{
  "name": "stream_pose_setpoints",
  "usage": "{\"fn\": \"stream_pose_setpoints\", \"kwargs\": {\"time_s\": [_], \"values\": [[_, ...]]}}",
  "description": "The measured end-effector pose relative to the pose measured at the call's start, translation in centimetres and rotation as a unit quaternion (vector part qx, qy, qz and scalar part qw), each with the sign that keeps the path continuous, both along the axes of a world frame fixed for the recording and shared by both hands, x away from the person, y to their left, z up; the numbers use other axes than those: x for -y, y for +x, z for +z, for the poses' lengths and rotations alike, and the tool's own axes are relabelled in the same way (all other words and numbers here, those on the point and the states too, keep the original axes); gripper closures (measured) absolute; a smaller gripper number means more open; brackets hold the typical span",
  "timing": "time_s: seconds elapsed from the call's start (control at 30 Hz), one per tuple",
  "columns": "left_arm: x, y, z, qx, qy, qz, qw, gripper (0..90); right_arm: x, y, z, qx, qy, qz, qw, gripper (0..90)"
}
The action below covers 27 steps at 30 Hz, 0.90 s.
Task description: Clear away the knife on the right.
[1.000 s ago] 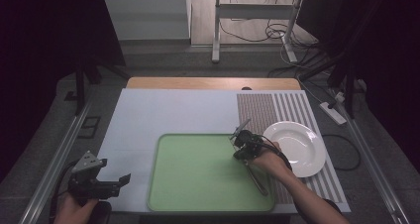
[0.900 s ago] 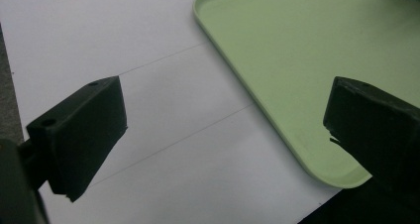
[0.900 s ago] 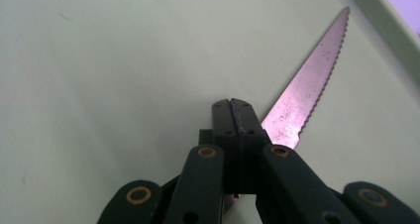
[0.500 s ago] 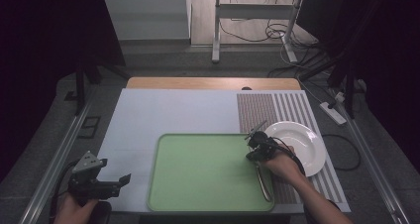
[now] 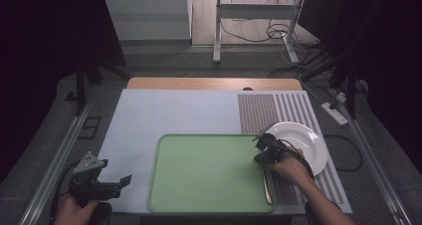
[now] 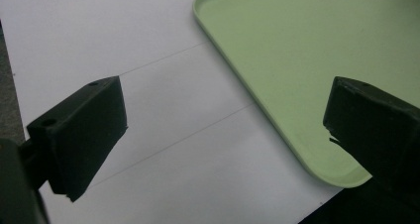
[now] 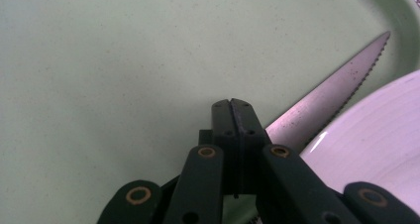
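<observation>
A green tray [image 5: 199,175] lies on the white table near the front. Along the tray's right edge rests a serrated knife [image 5: 267,185], its blade [image 7: 327,92] pointing away from the person. A white plate [image 5: 301,140] sits on the striped mat just right of the tray. My right gripper [image 5: 260,138] hovers over the tray's far right corner beside the plate, and its jaws [image 7: 232,105] are pressed together with nothing between them; the blade runs beneath them. My left gripper [image 5: 124,180] is open over bare table left of the tray [image 6: 297,60].
A striped mat [image 5: 278,108] covers the table's right part. A wooden strip [image 5: 214,83] runs along the far edge. Beyond the table are a metal stand and loose cables [image 5: 278,33]. A power strip [image 5: 334,113] lies on the floor at right.
My right gripper has moved right across the tray toward the plate, staying shut. The knife has stayed on the tray. The left gripper has not moved.
</observation>
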State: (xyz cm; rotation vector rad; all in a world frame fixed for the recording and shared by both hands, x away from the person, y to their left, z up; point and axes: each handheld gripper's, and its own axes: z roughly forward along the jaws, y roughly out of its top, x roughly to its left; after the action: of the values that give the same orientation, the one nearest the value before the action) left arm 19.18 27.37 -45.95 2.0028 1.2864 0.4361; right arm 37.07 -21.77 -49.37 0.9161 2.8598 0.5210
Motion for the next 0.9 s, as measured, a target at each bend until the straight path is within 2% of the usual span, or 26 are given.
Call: {"fn": "stream_pose_setpoints", "kwargs": {"time_s": [0.13, 0.57, 0.73, 0.9], "values": [[0.0, 0.0, 0.0, 0.0, 0.0, 0.0, 1.0, 3.3, -0.1, 0.0, 0.1, -0.003, 0.008, -0.003, 1.0, 85.0], [0.1, 0.0, 0.0, -0.001, 0.002, -0.006, 1.0, 3.9, -1.1, -0.6, 1.6, 0.01, 0.05, -0.004, 0.9987, 70.0], [0.2, 0.0, 0.0, 0.0, 0.006, -0.009, 0.9999, 4.2, -1.1, -1.0, 2.2, 0.015, 0.072, -0.01, 0.9973, 57.4], [0.3, 0.0, 0.0, 0.0, 0.008, -0.011, 0.9999, 4.3, -0.9, -1.4, 2.7, 0.021, 0.089, -0.021, 0.9956, 39.2]]}}
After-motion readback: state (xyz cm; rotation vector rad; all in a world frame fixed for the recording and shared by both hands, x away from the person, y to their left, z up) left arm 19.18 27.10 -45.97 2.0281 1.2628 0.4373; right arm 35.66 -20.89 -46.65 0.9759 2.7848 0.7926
